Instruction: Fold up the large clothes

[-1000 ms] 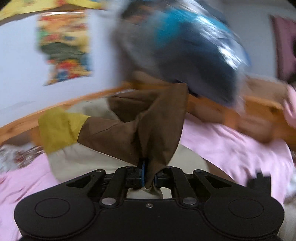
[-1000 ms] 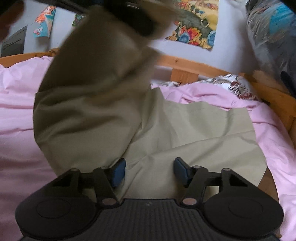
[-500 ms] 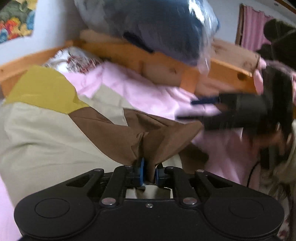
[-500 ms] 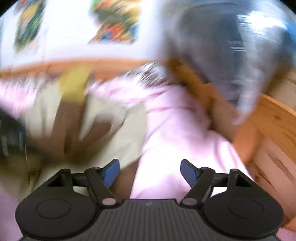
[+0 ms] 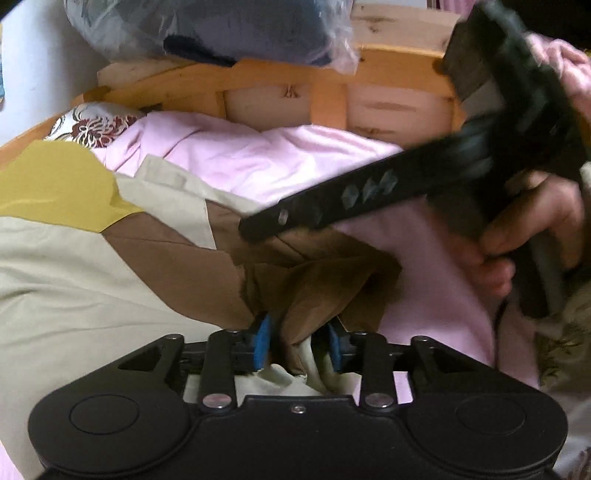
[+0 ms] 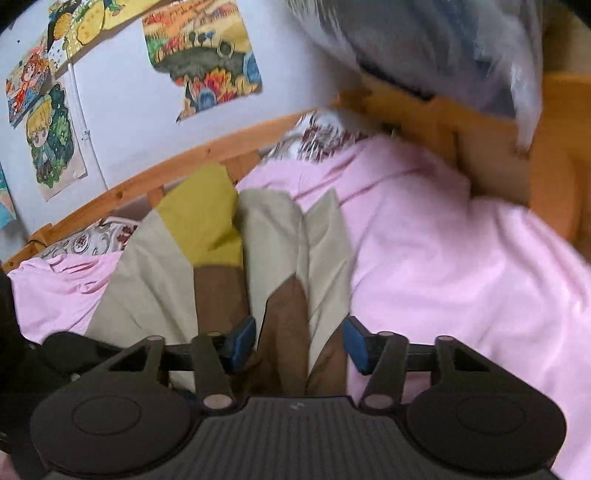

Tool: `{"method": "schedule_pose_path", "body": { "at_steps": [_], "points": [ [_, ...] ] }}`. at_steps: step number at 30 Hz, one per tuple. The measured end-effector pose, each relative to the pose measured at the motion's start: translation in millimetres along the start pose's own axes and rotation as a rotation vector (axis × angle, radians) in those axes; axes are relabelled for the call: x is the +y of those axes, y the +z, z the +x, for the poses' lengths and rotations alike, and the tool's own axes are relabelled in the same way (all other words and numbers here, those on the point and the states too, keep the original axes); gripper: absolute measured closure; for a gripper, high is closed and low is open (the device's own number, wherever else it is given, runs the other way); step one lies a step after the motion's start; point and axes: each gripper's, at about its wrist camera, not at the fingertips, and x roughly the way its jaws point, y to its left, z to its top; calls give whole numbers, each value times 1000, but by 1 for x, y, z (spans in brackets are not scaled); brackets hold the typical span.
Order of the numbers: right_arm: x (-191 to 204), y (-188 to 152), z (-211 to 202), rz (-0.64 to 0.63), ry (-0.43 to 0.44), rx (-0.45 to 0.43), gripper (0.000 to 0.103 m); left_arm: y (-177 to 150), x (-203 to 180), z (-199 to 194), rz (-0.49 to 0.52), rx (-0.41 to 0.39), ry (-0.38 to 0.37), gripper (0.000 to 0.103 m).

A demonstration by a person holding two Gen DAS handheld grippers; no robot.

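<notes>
Lying spread across the pink sheet (image 5: 436,266) of the bed is our garment (image 5: 92,295), a big beige piece with brown panels and a mustard-yellow patch, and in the right wrist view it stretches away toward the wooden bed rail (image 6: 155,184). We have the left gripper (image 5: 297,338) low over a bunched brown fold at the near edge; its jaws have just been opening, and the cloth sits loosely between the blue pads, which stand apart from it on both sides as far as we can see. Over to the right gripper (image 6: 299,341): its jaws have just been closing some, yet they stand well apart, straddling brown and beige folds without pressing them. From the left wrist view we catch that same right gripper blurred, slanting in above the brown fabric, with a hand (image 5: 532,236) wrapped round its handle. Further out, a floral pillow (image 5: 96,123) lies by the rail, a plastic-wrapped dark bundle (image 5: 221,29) sits on the wooden headboard (image 5: 388,107), and colourful cartoon posters (image 6: 203,55) hang on the pale wall
</notes>
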Motion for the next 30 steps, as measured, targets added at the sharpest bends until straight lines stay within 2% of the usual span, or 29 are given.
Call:
{"method": "schedule_pose_path", "body": {
  "at_steps": [1,3,4,5,8,10,12,14,17,20,21,23,25,28,30],
  "points": [
    [2,-1,3,-6,1,3,51,-1,1,-4,-4,-8,-13,64],
    [7,-4,5,-20,-2,1,63,-4,3,-8,-5,-15,-28,62],
    [8,-3,8,-24,-6,6,84,-4,3,-10,-4,-18,-28,62],
    [9,-3,10,-24,-7,15,90,-4,2,-13,-7,-23,-32,62],
    [16,-7,7,-56,-17,4,98,0,3,-31,-42,-62,-70,62],
    [23,-5,2,-91,-51,3,100,0,3,-55,-77,-119,-88,61],
    [26,-3,-1,-105,-92,17,100,-1,7,-81,-134,-180,-101,53],
    [26,-2,-5,-116,-119,31,101,-7,12,-109,-205,-242,-82,46],
    [24,-3,-6,-123,-159,62,101,-16,21,-145,-303,-338,-4,37],
    [29,-4,-6,-164,-203,99,101,-30,35,-167,-432,-399,140,30],
    [32,-4,-6,-187,-214,112,101,-35,42,-169,-477,-396,189,30],
    [36,-4,-6,-209,-223,124,100,-42,58,-161,-551,-339,265,30],
    [35,-2,-7,-198,-211,116,99,-52,74,-148,-630,-285,251,30],
    [37,8,-16,-191,-190,56,95,-66,89,-130,-735,-256,187,30],
    [42,18,-26,-196,-182,-1,79,-70,88,-121,-731,-256,184,26]
  ]
}}
